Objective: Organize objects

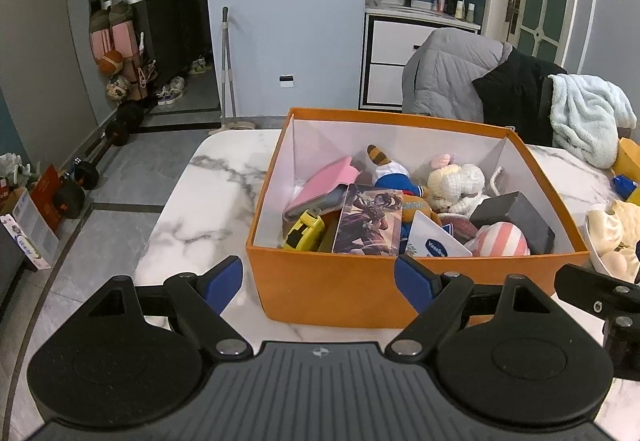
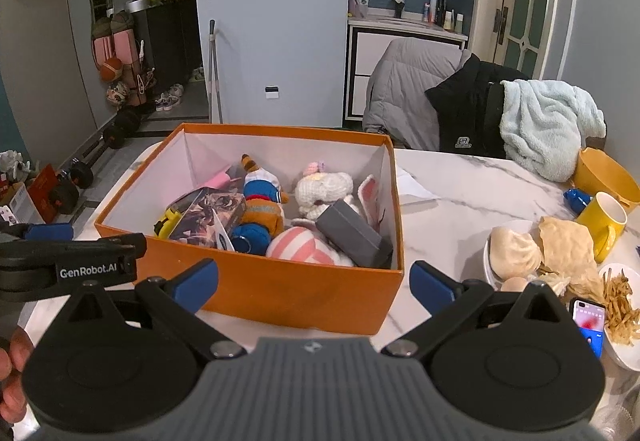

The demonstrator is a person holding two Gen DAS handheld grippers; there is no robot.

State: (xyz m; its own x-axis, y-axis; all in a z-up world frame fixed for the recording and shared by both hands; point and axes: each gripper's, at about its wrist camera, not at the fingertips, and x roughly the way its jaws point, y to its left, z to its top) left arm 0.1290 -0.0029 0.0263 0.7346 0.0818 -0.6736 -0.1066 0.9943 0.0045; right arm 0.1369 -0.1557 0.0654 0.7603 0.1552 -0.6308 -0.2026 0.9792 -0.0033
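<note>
An orange box [image 2: 280, 293] with a white lining sits on a marble table [image 2: 460, 193], just ahead of both grippers. It is crowded with small things, many half buried: a grey block [image 2: 352, 231] toward the right gripper's side, a white crocheted toy [image 2: 324, 189] behind it, a pink striped ball [image 2: 300, 247], a printed card box [image 2: 212, 215] and a yellow tape measure [image 1: 304, 231] — only its end shows. The right gripper [image 2: 314, 283] stands wide, nothing between its blue pads [image 2: 196, 281]. The left gripper [image 1: 318, 279] is likewise spread wide and empty. Right of the right gripper, a plate of buns [image 2: 508, 251] and a yellow mug [image 2: 600, 221]; a phone [image 2: 588, 321] is cut off by the gripper's body.
</note>
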